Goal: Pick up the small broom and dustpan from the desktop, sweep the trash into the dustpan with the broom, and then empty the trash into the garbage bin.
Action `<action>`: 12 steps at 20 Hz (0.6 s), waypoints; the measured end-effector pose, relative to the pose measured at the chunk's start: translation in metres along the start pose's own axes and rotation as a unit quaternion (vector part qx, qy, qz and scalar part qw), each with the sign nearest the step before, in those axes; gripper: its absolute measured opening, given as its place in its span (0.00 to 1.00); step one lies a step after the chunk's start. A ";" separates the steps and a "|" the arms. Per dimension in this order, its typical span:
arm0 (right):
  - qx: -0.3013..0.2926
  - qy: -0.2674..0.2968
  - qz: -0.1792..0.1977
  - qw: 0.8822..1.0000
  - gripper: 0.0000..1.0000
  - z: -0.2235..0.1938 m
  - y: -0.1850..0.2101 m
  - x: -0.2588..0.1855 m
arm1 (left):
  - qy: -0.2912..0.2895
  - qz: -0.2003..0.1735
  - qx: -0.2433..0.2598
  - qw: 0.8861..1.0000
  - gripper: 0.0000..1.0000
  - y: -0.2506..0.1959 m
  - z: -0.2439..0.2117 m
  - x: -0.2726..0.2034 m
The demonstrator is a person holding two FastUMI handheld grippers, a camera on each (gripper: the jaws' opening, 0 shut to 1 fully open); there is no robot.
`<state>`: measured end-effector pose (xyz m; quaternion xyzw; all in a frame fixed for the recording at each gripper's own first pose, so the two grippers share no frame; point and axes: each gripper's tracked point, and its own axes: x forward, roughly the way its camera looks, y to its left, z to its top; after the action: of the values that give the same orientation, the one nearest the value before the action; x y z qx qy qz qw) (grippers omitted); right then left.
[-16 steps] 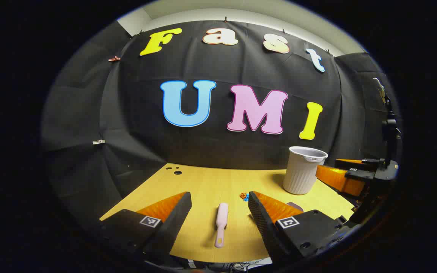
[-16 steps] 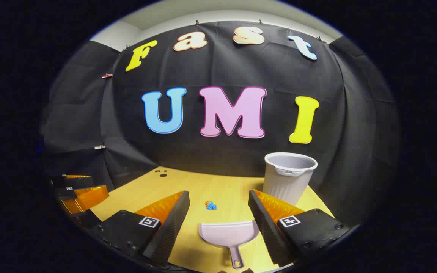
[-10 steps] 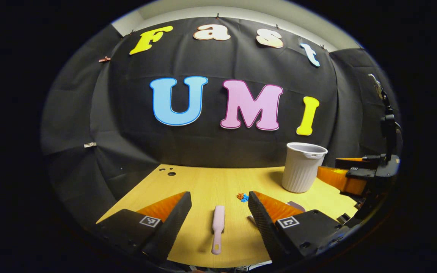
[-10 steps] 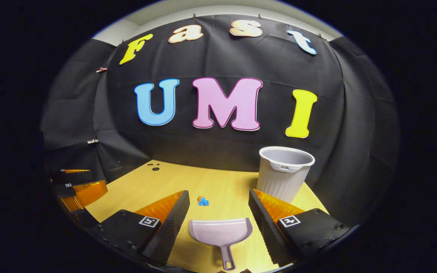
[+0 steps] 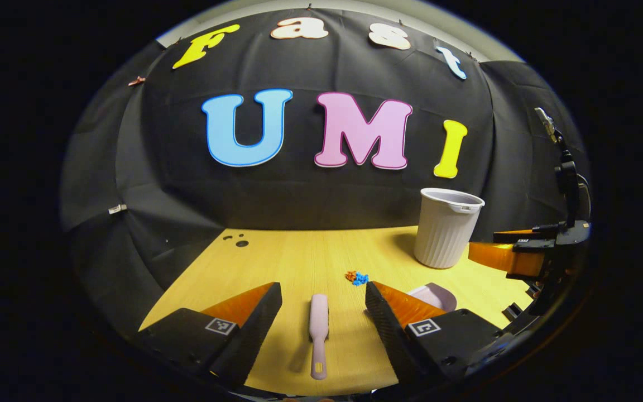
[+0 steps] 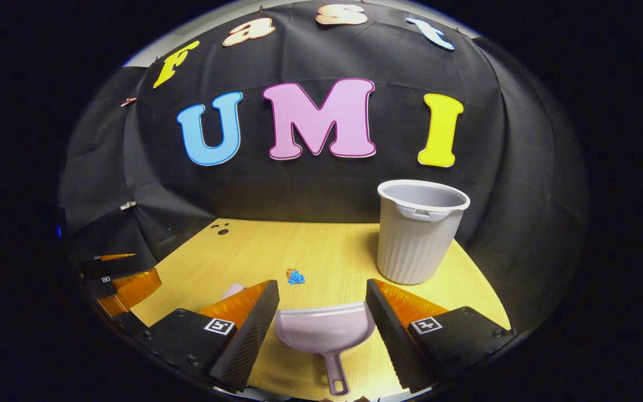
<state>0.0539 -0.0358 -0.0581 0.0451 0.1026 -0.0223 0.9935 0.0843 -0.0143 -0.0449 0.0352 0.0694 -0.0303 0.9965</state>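
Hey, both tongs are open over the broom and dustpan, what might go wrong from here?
The broom lies flat on the desk, so the left tongs may slip off its thin handle. The trash sits just ahead of the dustpan; a nudge from the right tongs might scatter it.

One broom [image 5: 318,329] lies on the one desk [image 5: 299,262], at 6 o'clock in the left gripper view. One dustpan [image 6: 326,338] sits at 6 o'clock in the right gripper view. One bin [image 6: 419,231] stands at 3 o'clock. One small trash pile [image 6: 294,276] lies near centre; its pieces are too small to count.
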 end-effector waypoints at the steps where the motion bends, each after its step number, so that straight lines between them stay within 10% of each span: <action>1: -0.001 0.010 -0.002 1.000 0.98 -0.006 -0.001 0.004 | 0.009 0.001 -0.003 1.000 0.96 0.002 -0.008 0.004; 12: 0.006 0.194 0.011 0.981 0.99 -0.122 0.001 0.027 | 0.113 0.022 -0.035 0.993 0.96 0.027 -0.064 0.049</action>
<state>0.0557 -0.0247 -0.1821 0.0557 0.2930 -0.0033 0.9545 0.1259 0.0149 -0.1128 0.0054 0.1817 -0.0017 0.9833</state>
